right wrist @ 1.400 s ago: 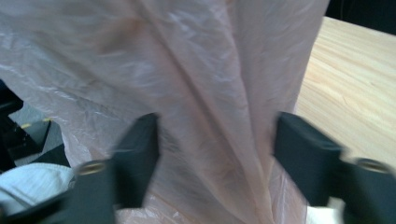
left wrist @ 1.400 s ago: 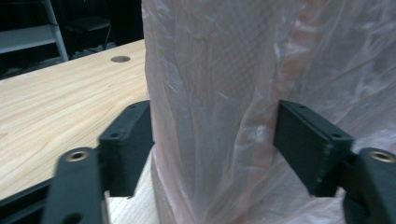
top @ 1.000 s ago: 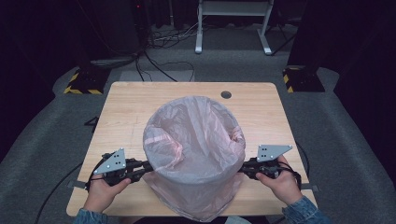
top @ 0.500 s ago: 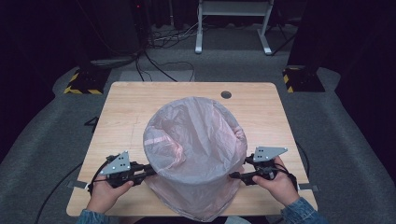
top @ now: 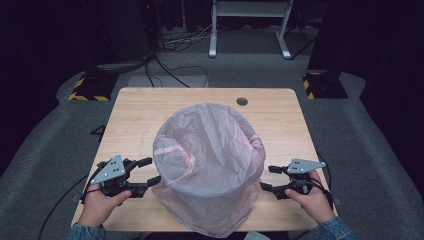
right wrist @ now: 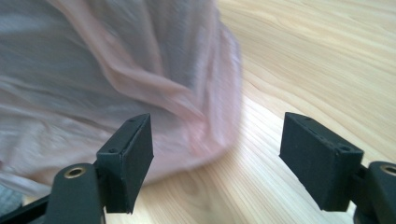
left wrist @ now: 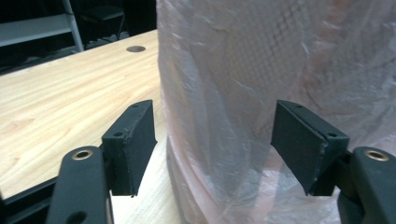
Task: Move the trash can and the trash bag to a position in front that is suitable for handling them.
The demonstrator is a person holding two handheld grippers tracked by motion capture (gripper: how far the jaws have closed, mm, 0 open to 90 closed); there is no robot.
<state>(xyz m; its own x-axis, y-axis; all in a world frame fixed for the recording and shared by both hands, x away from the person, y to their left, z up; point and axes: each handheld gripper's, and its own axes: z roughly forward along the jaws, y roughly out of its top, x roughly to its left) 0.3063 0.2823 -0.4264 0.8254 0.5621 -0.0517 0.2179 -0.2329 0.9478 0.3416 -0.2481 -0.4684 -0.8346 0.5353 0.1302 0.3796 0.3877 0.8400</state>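
Note:
A tall round bin lined with a pale pink plastic bag [top: 207,165] stands on the wooden table [top: 140,115], near its front edge. My left gripper [top: 148,171] is open at the bin's left side, and in the left gripper view the bag [left wrist: 243,93] hangs between its spread jaws [left wrist: 215,144]. My right gripper [top: 269,178] is open at the bin's right side, a little apart from it. In the right gripper view the bag [right wrist: 116,74] lies ahead and to the left of the open gripper [right wrist: 217,158], with bare wood between the jaws.
A round cable hole [top: 242,101] sits near the table's far edge. Cables [top: 165,65] and a white stand's feet [top: 247,37] lie on the grey floor beyond. Yellow-black striped blocks [top: 87,92] flank the table's far corners.
Both grippers have opened and let go of the bag's sides. The right gripper has drawn back slightly from the bin.

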